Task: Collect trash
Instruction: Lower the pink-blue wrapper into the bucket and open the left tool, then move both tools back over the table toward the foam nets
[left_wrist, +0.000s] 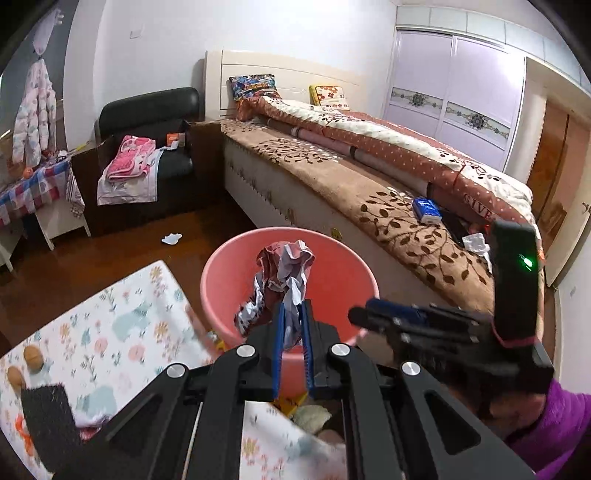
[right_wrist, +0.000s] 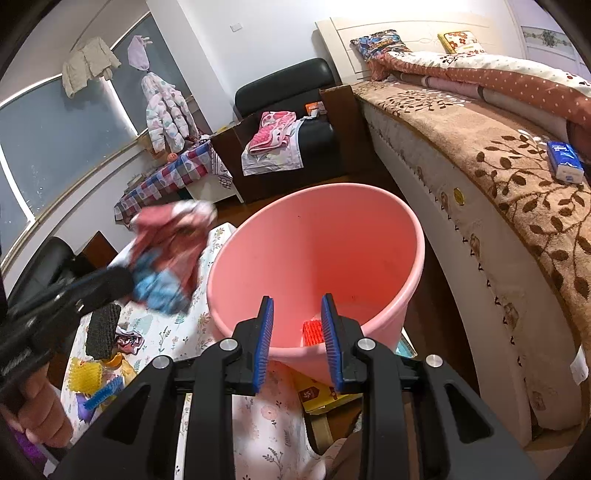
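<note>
My left gripper (left_wrist: 293, 314) is shut on a crumpled red, white and blue wrapper (left_wrist: 284, 273) and holds it over the mouth of the pink bucket (left_wrist: 332, 266). In the right wrist view the wrapper (right_wrist: 170, 251) hangs blurred just left of the bucket's rim (right_wrist: 413, 229). My right gripper (right_wrist: 297, 306) is open and empty, with its jaws over the bucket's near rim. It also shows in the left wrist view (left_wrist: 369, 314), at the bucket's right side. A red ridged piece (right_wrist: 312, 332) lies inside the bucket.
A floral-covered table (right_wrist: 166, 332) at the left carries a black sponge (right_wrist: 103, 330), a yellow spiky ball (right_wrist: 85, 376) and other scraps. The bed (left_wrist: 369, 192) at the right holds a blue tissue pack (left_wrist: 426, 210) and white crumpled paper (left_wrist: 476, 243). White paper (left_wrist: 171, 239) lies on the floor.
</note>
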